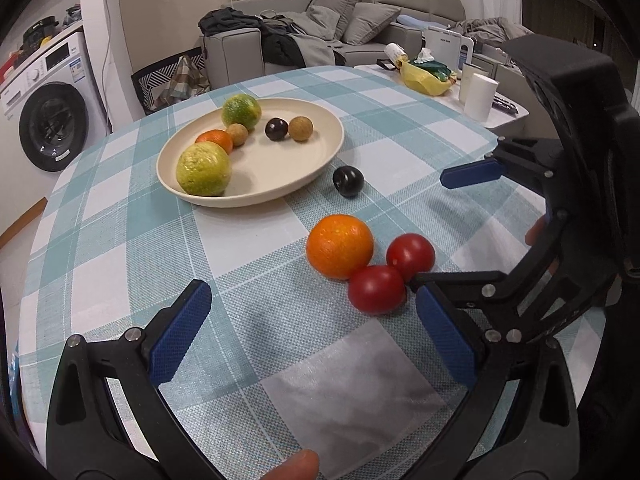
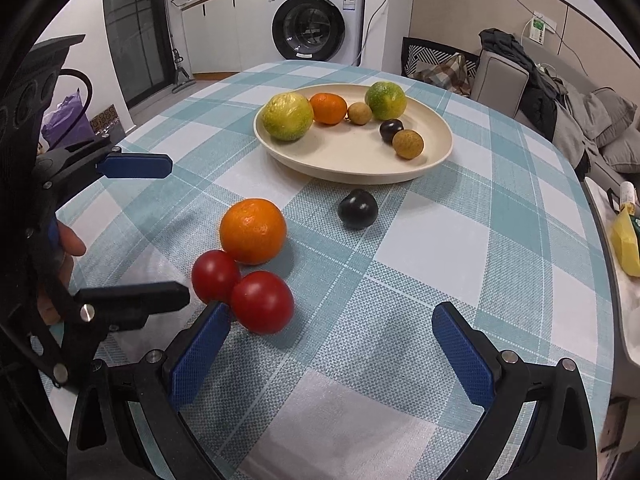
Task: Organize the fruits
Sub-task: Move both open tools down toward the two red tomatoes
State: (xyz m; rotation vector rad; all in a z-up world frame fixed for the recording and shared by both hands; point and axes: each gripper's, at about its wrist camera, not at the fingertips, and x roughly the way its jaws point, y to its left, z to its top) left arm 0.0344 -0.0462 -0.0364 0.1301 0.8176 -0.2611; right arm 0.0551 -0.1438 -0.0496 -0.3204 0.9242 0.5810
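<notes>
Blue pads mark the left gripper (image 1: 312, 328) in the left wrist view; it stands wide open at the bottom of the frame, with nothing between the pads. Just above its right pad, in the lower right, two red tomatoes (image 1: 377, 289) touch each other, and an orange (image 1: 340, 246) touches them from the left. A dark plum (image 1: 348, 181) lies alone in the middle, near the rim of the cream plate (image 1: 320, 156). The plate, in the upper left, already holds six fruits. The right gripper (image 1: 444, 232) comes in from the right edge, also open, with one finger close to the tomatoes.

In the right wrist view, the right gripper (image 2: 340, 344) is wide open and empty at the bottom. The nearest tomato (image 2: 262, 302) lies just beside its left pad, the orange (image 2: 253, 231) is above it, and the plum (image 2: 357, 208) is in the centre, below the plate (image 2: 360, 168).

I think the tomatoes are light, smooth and soft, so the pads should close gently on the widest part, from the two sides. The orange looks heavier and firmer, and its rough skin should give better hold. All four fruits are round and may roll when one is touched, mostly the three that lean together.
</notes>
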